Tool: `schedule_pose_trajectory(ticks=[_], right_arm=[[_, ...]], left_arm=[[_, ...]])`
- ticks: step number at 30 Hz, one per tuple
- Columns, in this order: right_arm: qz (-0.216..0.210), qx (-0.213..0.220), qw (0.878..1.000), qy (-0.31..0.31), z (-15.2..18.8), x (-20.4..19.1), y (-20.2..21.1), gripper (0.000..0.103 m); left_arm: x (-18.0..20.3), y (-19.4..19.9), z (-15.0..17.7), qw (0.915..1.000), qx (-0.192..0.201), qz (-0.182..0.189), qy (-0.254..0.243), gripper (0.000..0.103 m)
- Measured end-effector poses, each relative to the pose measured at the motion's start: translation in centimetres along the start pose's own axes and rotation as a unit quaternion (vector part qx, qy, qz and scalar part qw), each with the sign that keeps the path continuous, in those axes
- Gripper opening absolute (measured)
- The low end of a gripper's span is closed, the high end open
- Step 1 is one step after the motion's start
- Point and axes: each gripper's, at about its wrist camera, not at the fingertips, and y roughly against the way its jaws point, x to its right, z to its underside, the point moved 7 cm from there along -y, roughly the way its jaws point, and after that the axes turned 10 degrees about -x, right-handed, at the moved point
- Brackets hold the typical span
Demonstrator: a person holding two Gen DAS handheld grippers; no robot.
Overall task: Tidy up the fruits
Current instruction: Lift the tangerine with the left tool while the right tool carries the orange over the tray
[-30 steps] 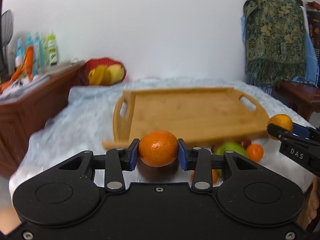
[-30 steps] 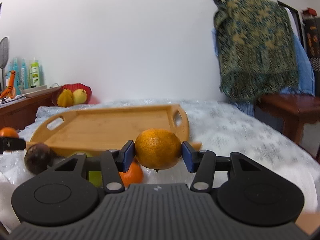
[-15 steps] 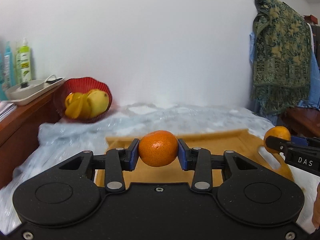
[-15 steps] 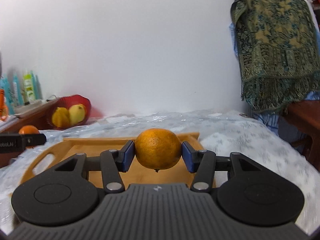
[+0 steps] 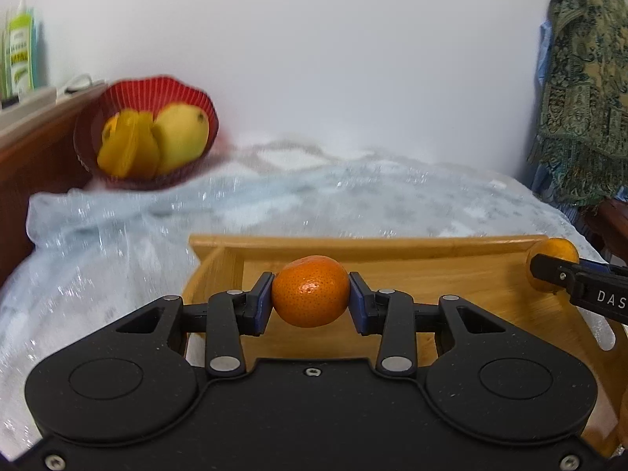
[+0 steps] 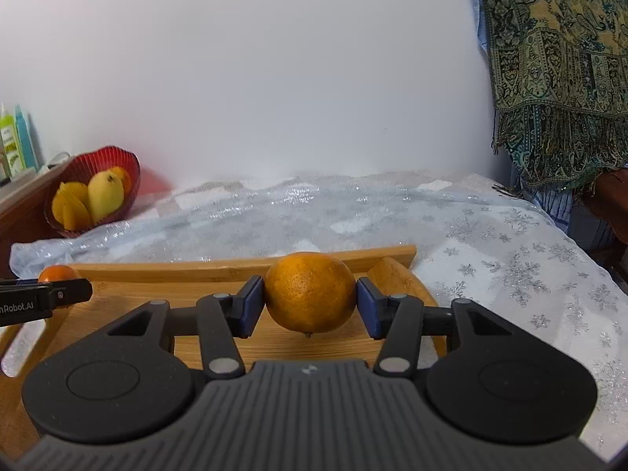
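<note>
Item 1, my left gripper (image 5: 310,301): blue pads clamped on either side of a small tangerine (image 5: 310,291), deep orange with a glossy, pitted skin. It hangs above the near left part of the wooden tray (image 5: 412,253), clear of the tray floor as far as I can judge.

Item 2, my right gripper (image 6: 310,306): pads closed on a larger orange (image 6: 310,292), paler and more yellow, with a small nub at its underside. It sits over the right half of the tray, near the right end wall. In the left wrist view I see the same orange at the far right edge, pinched in the black finger marked "DAS"; in the right wrist view the tangerine shows at the far left, behind the other gripper's finger.

Item 3, tray: light wood, raised rim, cut-out handles at both ends, no fruit lying in the part I can see. It rests on a pale cloth (image 6: 510,259) with silver snowflakes.

Item 4, red fluted bowl (image 5: 157,90): far left against the white wall, tilted toward me, holding yellow fruits (image 5: 180,137).

Item 5, plastic bottles (image 5: 19,55) on a dark wooden cabinet at left.

Item 6, green patterned fringed shawl (image 6: 557,62) hanging at right
</note>
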Motion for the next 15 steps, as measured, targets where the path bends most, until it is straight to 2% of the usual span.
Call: schedule_pose_trajectory(ticks=[7,15], right_arm=[[0.003,-0.013,1.000,-0.022,0.3,0.5,-0.9,0.055],[0.016,-0.027,0.999,-0.008,0.3,0.2,-1.2,0.055]], left_arm=[[0.2,-0.8,0.6,0.9998,-0.015,0.008,-0.004,0.037],[-0.1,-1.0,0.8,0.9992,-0.036,0.015,0.007,0.037]])
